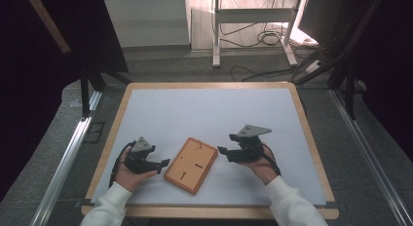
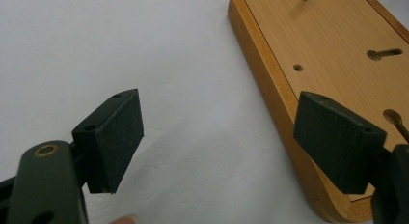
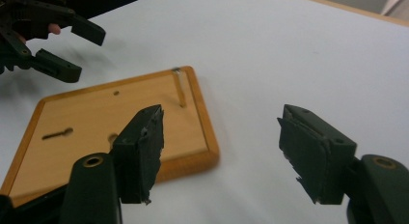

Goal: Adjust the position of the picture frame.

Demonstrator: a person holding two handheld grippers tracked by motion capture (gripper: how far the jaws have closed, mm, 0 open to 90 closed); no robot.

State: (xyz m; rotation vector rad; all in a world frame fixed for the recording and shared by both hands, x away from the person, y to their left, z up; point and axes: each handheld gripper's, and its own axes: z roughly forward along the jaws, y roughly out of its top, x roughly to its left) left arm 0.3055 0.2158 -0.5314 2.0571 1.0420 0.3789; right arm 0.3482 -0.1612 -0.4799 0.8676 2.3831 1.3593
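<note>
Frame (image 1: 191,165) lying back-up on mat (image 1: 204,114), near its front edge, turned at an angle. Showing keyhole slots and a small peg on the back panel. Left gripper (image 1: 165,163) sitting just left of frame, jaws standing apart, nothing between them, pointing at frame's left edge; in left gripper view, one pad overlapping frame's rim, contact impossible to tell. Right gripper (image 1: 223,151) hovering just right of frame, jaws spread wide, gripping nothing, frame corner lying beneath and beyond the left pad in right gripper view. Both hands resting near frame, either side.
</note>
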